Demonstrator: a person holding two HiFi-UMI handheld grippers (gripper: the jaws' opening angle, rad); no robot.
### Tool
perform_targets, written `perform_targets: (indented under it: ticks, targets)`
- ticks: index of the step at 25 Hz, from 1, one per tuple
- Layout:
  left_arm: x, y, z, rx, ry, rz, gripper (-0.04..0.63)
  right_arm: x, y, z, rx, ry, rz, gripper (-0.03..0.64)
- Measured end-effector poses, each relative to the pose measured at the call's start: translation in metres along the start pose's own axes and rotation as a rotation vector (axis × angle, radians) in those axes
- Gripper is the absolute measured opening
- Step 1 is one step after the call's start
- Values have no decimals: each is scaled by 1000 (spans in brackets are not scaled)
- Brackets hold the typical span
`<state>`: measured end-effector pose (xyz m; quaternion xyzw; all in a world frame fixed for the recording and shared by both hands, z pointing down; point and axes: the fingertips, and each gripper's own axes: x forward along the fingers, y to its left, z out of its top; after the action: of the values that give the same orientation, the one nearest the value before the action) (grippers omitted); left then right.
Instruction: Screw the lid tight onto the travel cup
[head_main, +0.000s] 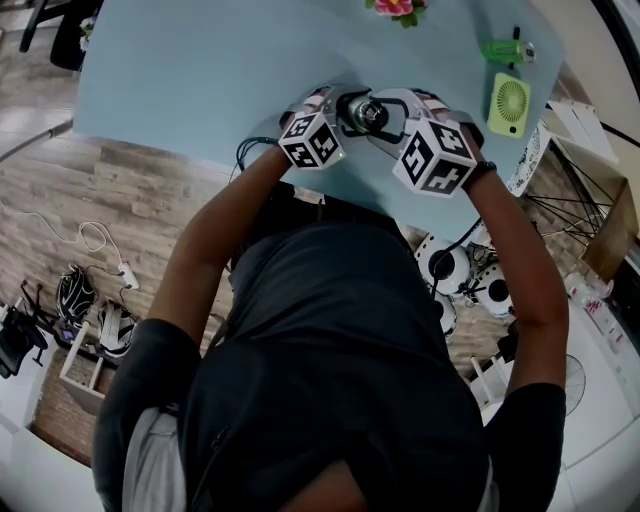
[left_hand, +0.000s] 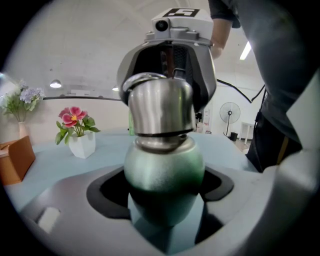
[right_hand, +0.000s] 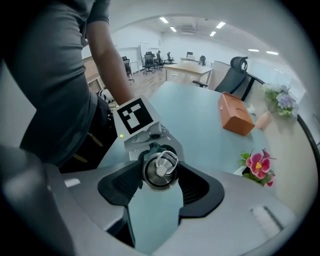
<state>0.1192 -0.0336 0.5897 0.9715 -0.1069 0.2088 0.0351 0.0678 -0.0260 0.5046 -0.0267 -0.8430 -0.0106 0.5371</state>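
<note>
Left side first. The left gripper (left_hand: 163, 192) has its jaws closed around the travel cup (left_hand: 164, 175), a rounded metal flask with a matte, pebbled green coat. The black pads (left_hand: 106, 192) press its belly from either side. The green body fills the gap between those jaws and bulges up past them. Above the bulge it narrows to a bare steel neck ring. Right on that ring sits the lid (left_hand: 160, 107), a shiny brushed-steel dome cap with a thin wire loop at its crown.

The cup stands upright between the left jaws, its long axis straight up and down. The lid end is uppermost and the base points down toward the pale blue table (left_hand: 105, 147). Beyond the left jaw and well apart from it, a pink flower in a small white pot (left_hand: 76, 132) stands on that table.

Over to the right now. The right gripper (right_hand: 161, 182) points steeply down from above, along the cup's axis. Its view looks straight onto the top of the lid, a round steel disc with the loop lying across it. Its jaws are pinching that lid, one ribbed black pad against each side of the rim.

In the head view the two grippers meet at the cup, close to the table edge nearest the person, with their marker cubes side by side.
</note>
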Motion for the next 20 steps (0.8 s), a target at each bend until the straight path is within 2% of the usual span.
perform_targets:
  ticks: [1,6,9,12,14,16,18,20]
  targets:
    - [0,0,0,2,1,1,433,-1,0,0,-15,15,4,230]
    - [1,0,1,3,2,2,433,1,5,3,-160,74,39,227]
    - [1,0,0,-2,2,2,433,1,4,0,-183,63,70,227]
    - [1,0,0,-1,2,5,433,0,4,1,-159,48,40,227]
    - [0,0,0,-4,2,8,433,1,2,3,-82,35,-26,227]
    - [0,1,0,-10,0,14,433,2,0,4,58,13,-113,227]
    - [0,1,-1,-16,1,24,433,3,-4,3,264,-26,-212,227]
    - [1,2,-1,-24,2,41,433,0,-9,-1,517,-82,-324,227]
